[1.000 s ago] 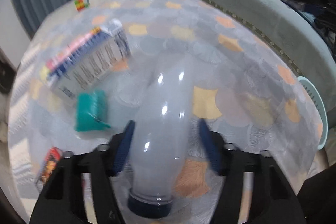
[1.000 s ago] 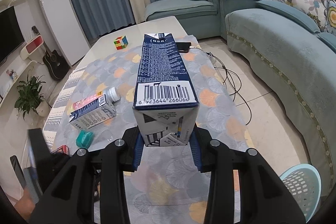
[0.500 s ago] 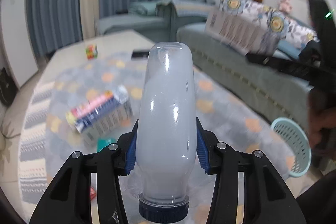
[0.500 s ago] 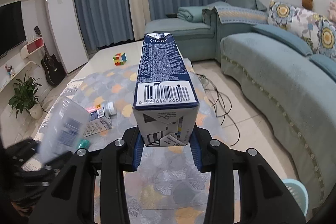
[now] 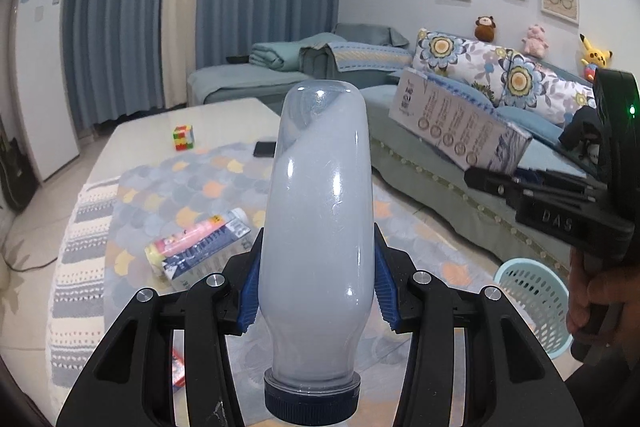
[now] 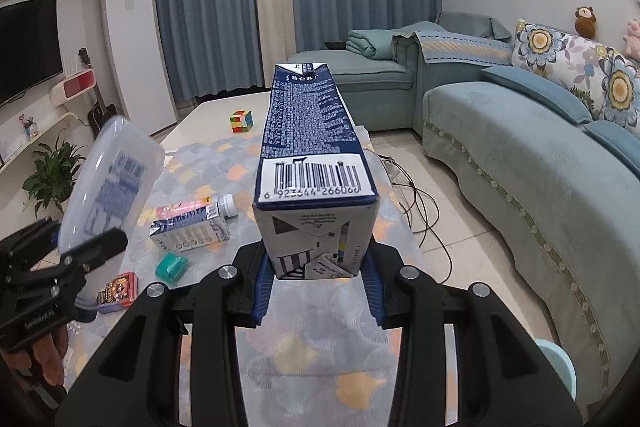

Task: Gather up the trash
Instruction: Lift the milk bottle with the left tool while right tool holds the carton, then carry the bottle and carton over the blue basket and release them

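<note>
My left gripper [image 5: 318, 291] is shut on a cloudy plastic bottle [image 5: 320, 227] with a dark blue cap, held up above the table. The bottle also shows in the right wrist view [image 6: 108, 187]. My right gripper [image 6: 318, 291] is shut on a tall dark blue milk carton [image 6: 312, 155], held above the table; the carton also shows in the left wrist view [image 5: 456, 127]. On the patterned tablecloth [image 6: 304, 359] lie a small carton [image 6: 192, 231], a pink bottle [image 6: 192, 207], a teal wad [image 6: 172, 265] and a red packet [image 6: 120, 291].
A light blue basket [image 5: 536, 303] stands on the floor right of the table, by the teal sofa [image 6: 532, 163]. A puzzle cube [image 6: 241, 120] and a black phone [image 5: 265, 148] lie at the table's far end. Cables [image 6: 420, 203] run across the floor.
My left gripper closed on the bottle, lifted it off the table and tilted up to face the room. The right gripper kept its carton and rose slightly.
</note>
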`<state>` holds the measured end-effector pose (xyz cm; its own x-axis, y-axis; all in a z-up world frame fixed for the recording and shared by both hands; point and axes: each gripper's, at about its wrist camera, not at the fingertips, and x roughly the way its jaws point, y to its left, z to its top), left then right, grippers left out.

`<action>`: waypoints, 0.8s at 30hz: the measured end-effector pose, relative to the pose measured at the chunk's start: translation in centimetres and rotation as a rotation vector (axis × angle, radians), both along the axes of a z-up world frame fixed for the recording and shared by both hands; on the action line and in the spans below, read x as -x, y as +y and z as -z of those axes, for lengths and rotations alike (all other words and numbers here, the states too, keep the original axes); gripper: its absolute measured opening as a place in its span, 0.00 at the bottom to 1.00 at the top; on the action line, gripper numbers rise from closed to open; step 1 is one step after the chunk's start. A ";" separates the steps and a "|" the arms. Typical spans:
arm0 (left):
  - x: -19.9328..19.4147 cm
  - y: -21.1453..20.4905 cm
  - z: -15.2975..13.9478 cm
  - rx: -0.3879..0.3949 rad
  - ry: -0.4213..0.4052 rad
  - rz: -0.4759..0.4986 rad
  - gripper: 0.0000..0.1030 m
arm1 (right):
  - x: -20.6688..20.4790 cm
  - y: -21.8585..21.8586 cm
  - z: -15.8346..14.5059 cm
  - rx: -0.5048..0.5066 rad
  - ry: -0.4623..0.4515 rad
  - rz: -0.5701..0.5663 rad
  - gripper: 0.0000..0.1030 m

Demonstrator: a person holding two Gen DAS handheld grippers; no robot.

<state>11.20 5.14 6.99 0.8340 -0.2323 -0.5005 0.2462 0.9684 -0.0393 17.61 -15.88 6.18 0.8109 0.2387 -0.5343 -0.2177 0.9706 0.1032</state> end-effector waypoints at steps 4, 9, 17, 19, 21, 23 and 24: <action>1.1 -1.5 -0.7 -0.030 -0.047 0.021 0.43 | 1.0 -1.3 0.2 0.008 0.002 0.023 0.34; 2.0 -3.1 -0.9 -0.034 -0.065 0.061 0.43 | 2.8 -4.1 0.6 0.023 -0.002 0.077 0.34; 2.6 -7.1 0.2 -0.027 -0.069 0.164 0.44 | 6.8 -10.7 1.9 0.022 0.003 0.192 0.34; 2.8 -8.4 0.7 -0.028 -0.060 0.196 0.44 | 7.7 -12.4 2.3 0.011 0.008 0.218 0.34; 3.1 -10.3 1.4 -0.025 -0.043 0.246 0.44 | 9.1 -14.7 2.9 -0.011 0.022 0.247 0.34; 3.5 -12.1 2.1 -0.021 -0.020 0.298 0.44 | 10.5 -16.9 3.6 -0.029 0.034 0.286 0.34; 3.6 -13.1 2.5 -0.013 -0.003 0.329 0.44 | 11.1 -18.0 4.0 -0.039 0.044 0.304 0.34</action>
